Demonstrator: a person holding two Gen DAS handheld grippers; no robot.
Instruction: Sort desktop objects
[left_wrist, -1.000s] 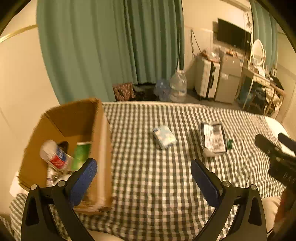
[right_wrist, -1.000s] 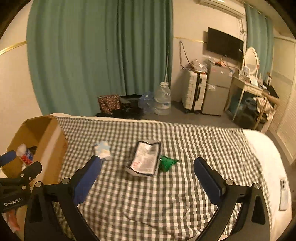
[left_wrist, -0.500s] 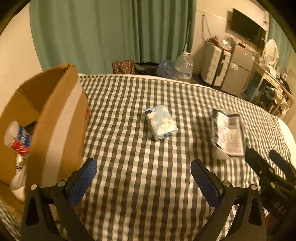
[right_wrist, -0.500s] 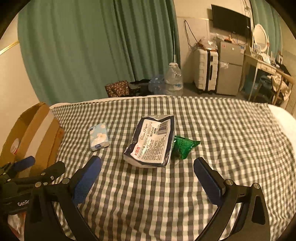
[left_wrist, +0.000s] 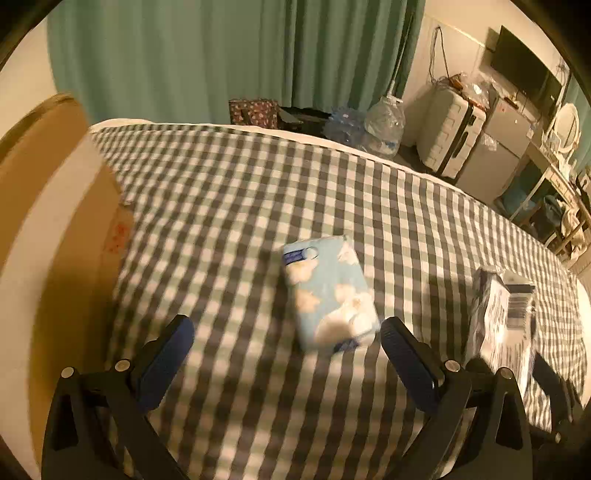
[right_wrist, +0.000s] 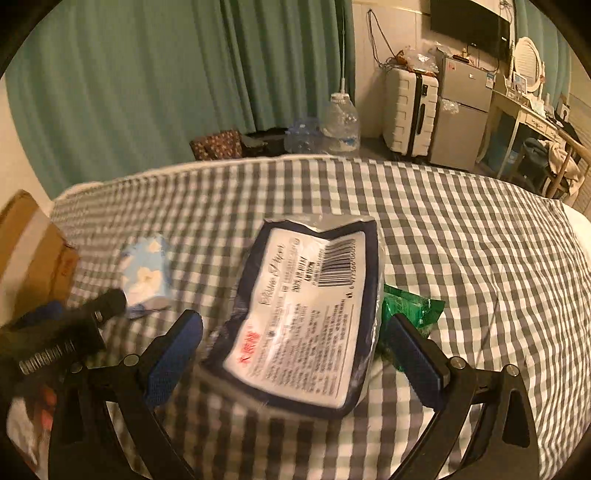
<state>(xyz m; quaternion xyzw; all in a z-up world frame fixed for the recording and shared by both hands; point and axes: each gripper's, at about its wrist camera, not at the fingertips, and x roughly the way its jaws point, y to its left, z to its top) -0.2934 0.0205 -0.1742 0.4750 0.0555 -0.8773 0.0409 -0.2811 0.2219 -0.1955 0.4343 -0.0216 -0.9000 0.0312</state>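
A light blue tissue pack lies on the checked cloth, just ahead of my open, empty left gripper; its near corner is close to the right finger. It also shows in the right wrist view. A dark-edged white packet with a barcode lies between the fingers of my open right gripper, its near end low between them. It shows at the right in the left wrist view. A small green packet lies against its right side.
A cardboard box stands at the left edge of the cloth-covered surface. The left gripper's body shows low left in the right wrist view. Beyond the far edge are green curtains, water bottles, a suitcase and a desk.
Both grippers have moved forward and down towards the cloth. The tissue pack and the barcode packet now loom much larger, each just at its gripper's fingers. The box has slid out to the left.
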